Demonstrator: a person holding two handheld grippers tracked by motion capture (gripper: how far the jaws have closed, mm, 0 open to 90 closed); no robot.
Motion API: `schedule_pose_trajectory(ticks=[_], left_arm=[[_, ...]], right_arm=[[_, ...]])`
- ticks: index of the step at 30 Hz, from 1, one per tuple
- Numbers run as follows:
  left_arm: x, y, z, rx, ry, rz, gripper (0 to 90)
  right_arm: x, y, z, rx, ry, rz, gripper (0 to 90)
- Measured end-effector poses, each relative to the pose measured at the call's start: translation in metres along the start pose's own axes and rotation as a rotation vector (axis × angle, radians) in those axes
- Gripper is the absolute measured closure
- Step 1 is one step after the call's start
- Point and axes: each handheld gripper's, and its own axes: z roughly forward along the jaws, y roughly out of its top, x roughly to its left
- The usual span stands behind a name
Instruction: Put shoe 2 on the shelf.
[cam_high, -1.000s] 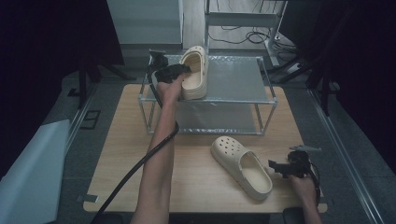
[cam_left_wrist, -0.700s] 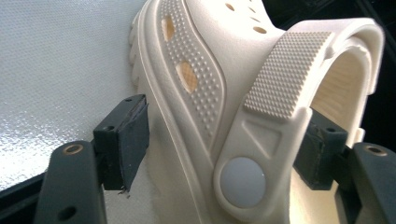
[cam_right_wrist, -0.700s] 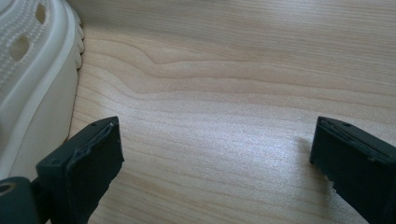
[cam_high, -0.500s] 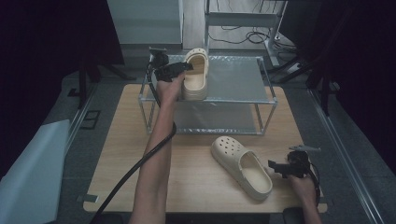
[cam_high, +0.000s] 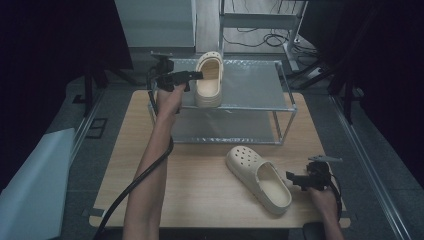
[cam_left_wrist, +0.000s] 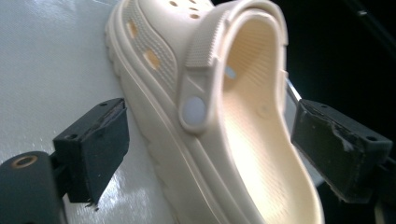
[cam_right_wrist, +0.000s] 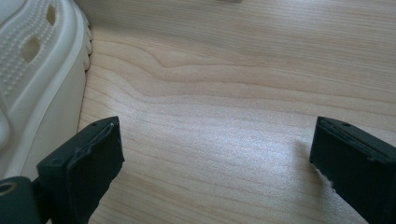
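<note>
One cream shoe (cam_high: 209, 80) sits up on the top shelf of the metal rack (cam_high: 260, 82), near its left end, with the toe pointing away from the person. The other cream shoe (cam_high: 259, 177) lies down on the wooden table (cam_high: 200, 175), in front of the rack and off to the right. It looks to me like the job is to put both shoes on the rack, so I would guess one shoe is done and one is left. The left gripper (cam_high: 192, 76) is up at the shelf, right beside the shoe there. Its jaws are spread wide apart, one on each side of the shoe's heel end, and in the left gripper view neither jaw presses on the shoe, so the shoe rests on the shelf by itself. The strap and its round button face that gripper. The right gripper (cam_high: 294, 178) sits low on the table, just beside the heel of the shoe that lies there. Its jaws are also wide apart with nothing between them but bare wood, and that shoe's bumpy side is just outside one jaw.
</note>
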Motion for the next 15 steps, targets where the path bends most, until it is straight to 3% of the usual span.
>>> schedule_pose_trajectory(ticks=[5,15], left_arm=[[-0.004,-0.007,-0.009,0.025,-0.069,0.030,4.1],[-0.011,-0.031,-0.022,0.050,-0.128,0.074,0.0]], right_arm=[[0.001,0.000,0.000,0.002,-0.001,0.000,2.5],[0.002,0.000,0.001,-0.004,0.002,-0.002,2.5]])
